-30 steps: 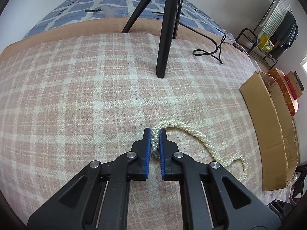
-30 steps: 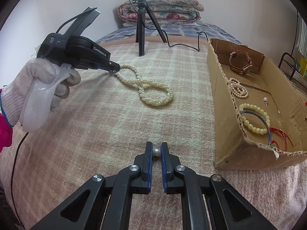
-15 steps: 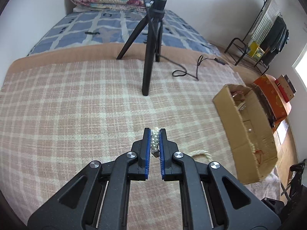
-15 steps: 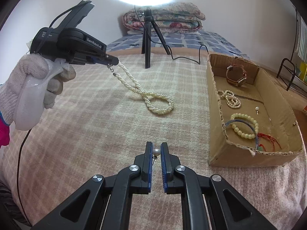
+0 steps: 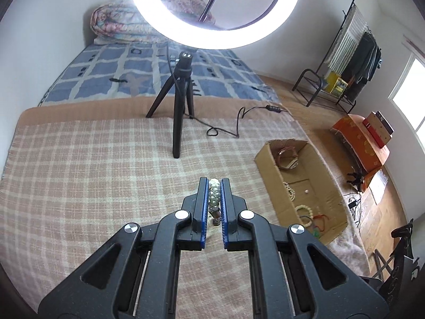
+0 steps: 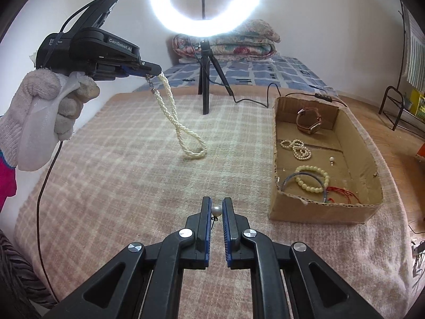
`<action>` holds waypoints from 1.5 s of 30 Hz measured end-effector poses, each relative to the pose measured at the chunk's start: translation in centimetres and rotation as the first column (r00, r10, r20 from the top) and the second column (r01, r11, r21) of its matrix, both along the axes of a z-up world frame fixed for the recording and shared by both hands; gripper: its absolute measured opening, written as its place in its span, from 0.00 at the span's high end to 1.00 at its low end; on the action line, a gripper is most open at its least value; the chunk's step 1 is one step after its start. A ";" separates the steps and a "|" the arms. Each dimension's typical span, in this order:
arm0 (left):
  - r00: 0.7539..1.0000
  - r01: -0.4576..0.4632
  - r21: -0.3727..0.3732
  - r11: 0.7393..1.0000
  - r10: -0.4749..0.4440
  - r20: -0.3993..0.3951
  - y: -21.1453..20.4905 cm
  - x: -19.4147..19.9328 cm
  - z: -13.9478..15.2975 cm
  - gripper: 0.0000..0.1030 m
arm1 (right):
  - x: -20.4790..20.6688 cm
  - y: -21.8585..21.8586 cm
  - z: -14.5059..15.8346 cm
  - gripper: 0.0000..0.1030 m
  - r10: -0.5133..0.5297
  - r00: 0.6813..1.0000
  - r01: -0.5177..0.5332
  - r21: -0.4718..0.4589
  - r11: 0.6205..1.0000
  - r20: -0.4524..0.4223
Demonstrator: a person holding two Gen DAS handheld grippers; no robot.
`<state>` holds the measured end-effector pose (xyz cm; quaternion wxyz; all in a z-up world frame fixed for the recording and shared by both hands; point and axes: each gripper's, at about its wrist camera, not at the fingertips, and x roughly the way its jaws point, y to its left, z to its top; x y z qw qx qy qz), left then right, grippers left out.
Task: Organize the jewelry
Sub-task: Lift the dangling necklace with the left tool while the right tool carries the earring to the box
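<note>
Open blanket (image 6: 119,180) surrounds the left gripper's (image 6: 156,72) dangling pearl necklace (image 6: 172,111).

Two grippers (image 5: 214,186) (image 6: 217,207), two pearl necklaces (image 6: 183,133) (image 6: 296,147), one box (image 6: 318,214).

Glowing ring light (image 6: 204,2), white walls (image 6: 332,13), clothes rack (image 5: 353,61)

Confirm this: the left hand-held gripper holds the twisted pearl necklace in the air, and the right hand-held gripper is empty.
Not quite. The right hand-held gripper is not empty: it pinches a small pearl earring, as the right wrist view shows. The left hand-held gripper does hold the twisted pearl necklace in the air.
</note>
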<state>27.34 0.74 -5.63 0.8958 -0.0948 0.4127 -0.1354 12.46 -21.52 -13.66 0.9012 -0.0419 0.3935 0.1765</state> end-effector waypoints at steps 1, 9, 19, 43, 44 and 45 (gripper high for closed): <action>1.000 0.002 -0.002 1.000 -0.002 0.006 -0.2 -0.2 0.5 0.94 | -0.1 -0.2 0.3 0.94 -0.001 1.000 0.001 0.005 1.000 0.002; 0.999 0.032 -0.006 0.999 -0.032 0.044 -2.0 -1.5 3.0 0.94 | -1.0 -1.9 2.3 0.94 -0.010 1.000 0.010 0.021 1.000 0.029; 0.992 0.086 0.008 0.996 -0.086 0.098 -5.1 -3.4 5.8 0.94 | -1.9 -4.1 4.3 0.94 -0.031 0.998 0.029 0.032 0.999 0.059; 0.951 0.264 0.019 0.964 -0.263 0.163 -15.9 -5.4 8.3 0.94 | 0.5 -11.0 6.8 0.94 -0.111 0.989 0.109 0.028 0.994 0.094; 0.950 0.269 0.017 0.963 -0.268 0.160 -16.3 -5.3 8.1 0.94 | 1.0 -11.5 6.8 0.94 -0.115 0.989 0.113 0.025 0.993 0.092; 0.949 0.274 0.014 0.962 -0.273 0.156 -16.6 -5.2 7.9 0.94 | 1.4 -11.8 6.8 0.94 -0.116 0.989 0.114 0.028 0.993 0.090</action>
